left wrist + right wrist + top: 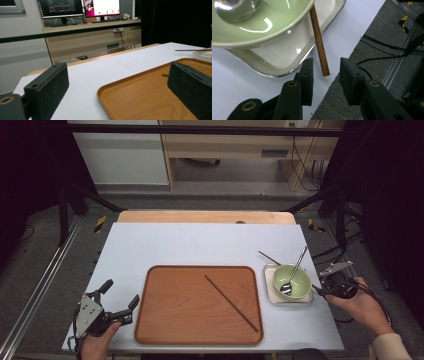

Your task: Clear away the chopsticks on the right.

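Two thin brown wooden chopsticks, catalogued singly

Item one: the thin brown wooden chopstick [319, 40] at the right edge of the white table [200, 245], lying across the shallow white square dish [287, 53] and passing under the pale green glazed bowl [262, 22]; one end juts past the dish's far corner [268, 256], the other overhangs the near rim, its cut tip just ahead of the right gripper [325, 80]. That gripper's jaws stand partly closed, a narrow gap between them, nothing yet pinched; the tip sits just short of the gap.

Handling, as judged: very light, stiff, smooth and round enough to roll or swivel in a grip. Best taken on the free overhanging length beyond the dish rim, pads across the shaft, a little back from the tip. Drawing it out could nudge the bowl, which carries a long-handled metal spoon [295, 267]; the glazed ware is the fragile part here.

Item two: the matching wooden chopstick [231, 302], lying diagonally on the rounded orange-brown wooden tray [160, 320] at mid-table, flat and free.

Left gripper [117, 300]: beside the tray's left edge, jaws wide apart, empty, the tray's corner [140, 100] showing between them
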`<action>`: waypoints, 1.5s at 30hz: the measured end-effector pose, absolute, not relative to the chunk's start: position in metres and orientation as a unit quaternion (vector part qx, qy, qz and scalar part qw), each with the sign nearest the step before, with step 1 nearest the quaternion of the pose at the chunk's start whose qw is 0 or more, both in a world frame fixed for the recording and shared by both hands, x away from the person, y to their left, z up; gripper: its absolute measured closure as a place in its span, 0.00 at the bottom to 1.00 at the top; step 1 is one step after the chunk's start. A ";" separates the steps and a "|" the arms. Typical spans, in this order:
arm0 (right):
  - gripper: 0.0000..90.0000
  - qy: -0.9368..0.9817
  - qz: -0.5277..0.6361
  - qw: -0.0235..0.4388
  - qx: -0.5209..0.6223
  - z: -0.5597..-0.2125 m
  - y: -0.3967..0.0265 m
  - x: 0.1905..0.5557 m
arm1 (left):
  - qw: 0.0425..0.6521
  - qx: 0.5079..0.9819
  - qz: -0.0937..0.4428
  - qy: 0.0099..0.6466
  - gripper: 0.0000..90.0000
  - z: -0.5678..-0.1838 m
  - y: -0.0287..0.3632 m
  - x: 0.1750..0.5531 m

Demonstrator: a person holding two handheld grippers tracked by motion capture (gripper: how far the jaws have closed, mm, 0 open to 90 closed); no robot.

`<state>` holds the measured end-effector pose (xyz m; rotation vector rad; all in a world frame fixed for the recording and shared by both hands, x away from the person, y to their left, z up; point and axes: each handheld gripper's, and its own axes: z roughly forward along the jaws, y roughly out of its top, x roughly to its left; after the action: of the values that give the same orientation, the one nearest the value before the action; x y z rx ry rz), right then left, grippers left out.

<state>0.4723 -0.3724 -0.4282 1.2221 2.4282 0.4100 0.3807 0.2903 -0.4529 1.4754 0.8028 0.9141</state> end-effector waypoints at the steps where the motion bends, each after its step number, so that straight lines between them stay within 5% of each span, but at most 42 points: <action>1: 0.72 0.868 0.141 0.192 0.436 -0.430 -0.373 0.474 | 0.576 0.631 0.390 0.343 0.04 -0.453 0.290 0.381; 10: 0.76 0.878 0.128 0.174 0.426 -0.444 -0.374 0.483 | 0.575 0.633 0.391 0.342 0.04 -0.453 0.290 0.381; 15: 0.90 0.878 0.136 0.168 0.426 -0.445 -0.372 0.485 | 0.574 0.634 0.390 0.341 0.04 -0.453 0.290 0.381; 20: 0.94 0.869 0.161 0.163 0.439 -0.440 -0.372 0.484 | 0.574 0.632 0.391 0.342 0.04 -0.453 0.290 0.381; 30: 0.94 0.788 0.191 0.271 0.518 -0.378 -0.374 0.471 | 0.575 0.629 0.393 0.344 0.04 -0.452 0.291 0.380; 37: 0.94 0.776 0.269 0.286 0.494 -0.324 -0.303 0.446 | 0.577 0.629 0.391 0.343 0.04 -0.452 0.290 0.380; 45: 0.94 0.829 0.282 0.208 0.435 -0.338 -0.214 0.436 | 0.578 0.628 0.393 0.343 0.04 -0.452 0.291 0.380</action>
<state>0.4357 -0.2145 -0.3376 1.2104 2.3081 0.7860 0.3796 0.2912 -0.4517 1.4695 0.8033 0.9185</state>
